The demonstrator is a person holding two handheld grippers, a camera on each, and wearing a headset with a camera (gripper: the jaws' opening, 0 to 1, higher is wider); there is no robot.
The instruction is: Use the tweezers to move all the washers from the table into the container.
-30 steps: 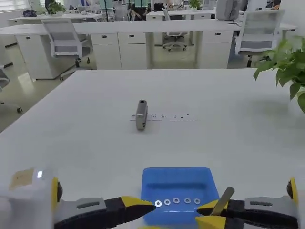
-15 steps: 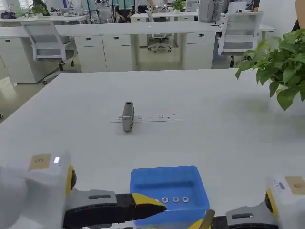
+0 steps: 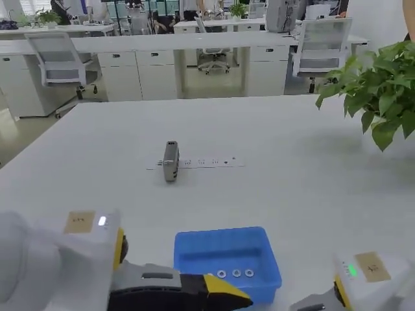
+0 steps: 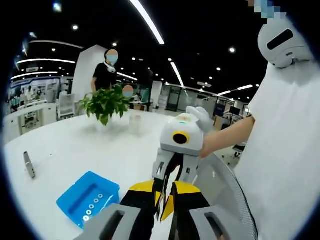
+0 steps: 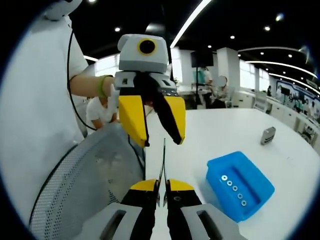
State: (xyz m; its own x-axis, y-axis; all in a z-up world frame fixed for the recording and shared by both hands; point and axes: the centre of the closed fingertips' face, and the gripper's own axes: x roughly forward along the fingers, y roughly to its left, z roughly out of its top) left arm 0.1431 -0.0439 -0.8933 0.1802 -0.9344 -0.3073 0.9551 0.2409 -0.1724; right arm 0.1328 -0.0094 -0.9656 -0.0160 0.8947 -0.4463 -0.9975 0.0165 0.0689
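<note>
Your right fingers point(image 5: 144, 186) are pinched narrow on the tweezers point(image 5: 163, 165), whose tips point at twelve o'clock toward the gap of your left fingers point(image 5: 132, 117), which stand part open, likely to steady or reseat the tool. The washers point(image 3: 236, 273) lie in a row inside the container point(image 3: 224, 254) at six o'clock on the surface point(image 3: 292, 168), so the job looks nearly done.

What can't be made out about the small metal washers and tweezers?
- Right gripper view: whether the right gripper's thin metal tweezers carry a washer; tips too thin.
- Head view: left gripper covers part of the washer row in the blue plastic tray.
- Head view: bottom edge cuts off right gripper.
</note>
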